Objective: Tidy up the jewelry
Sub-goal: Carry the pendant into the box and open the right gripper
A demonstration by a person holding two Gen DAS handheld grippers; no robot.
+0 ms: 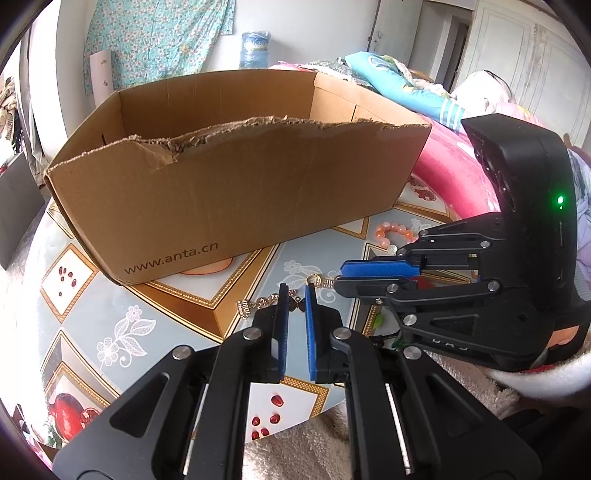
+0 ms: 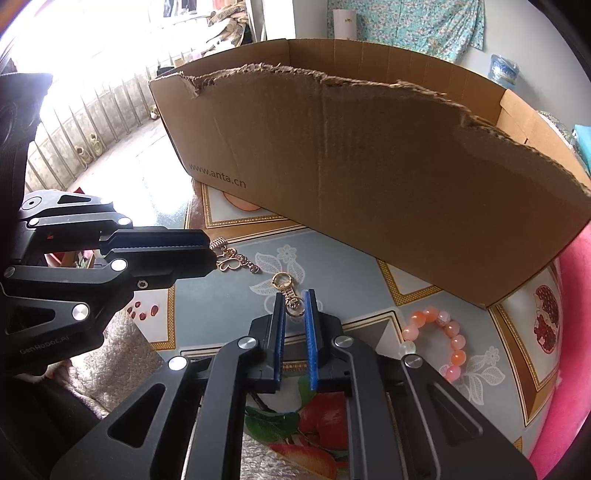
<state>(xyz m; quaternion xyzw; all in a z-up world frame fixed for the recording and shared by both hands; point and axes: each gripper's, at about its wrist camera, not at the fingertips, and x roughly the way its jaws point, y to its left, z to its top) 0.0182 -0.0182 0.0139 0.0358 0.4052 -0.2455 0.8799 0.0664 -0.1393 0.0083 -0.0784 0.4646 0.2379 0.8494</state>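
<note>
Left tongs (image 1: 296,297) clamped on gold chain (image 2: 236,260) at its butterfly link. Right tongs (image 2: 294,303) pinched on the chain's ring end. Chain lies on worktop (image 2: 221,306), before cardboard box (image 1: 221,192); bead bracelet (image 2: 439,339) to the right.

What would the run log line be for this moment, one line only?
left gripper: shut on butterfly chain | right gripper: shut on gold clasp | bead bracelet: on table | cardboard box: behind, open

White wall (image 1: 66,55), floral cloth (image 1: 155,33) hanging, railing (image 2: 92,107) – bright daylight
</note>
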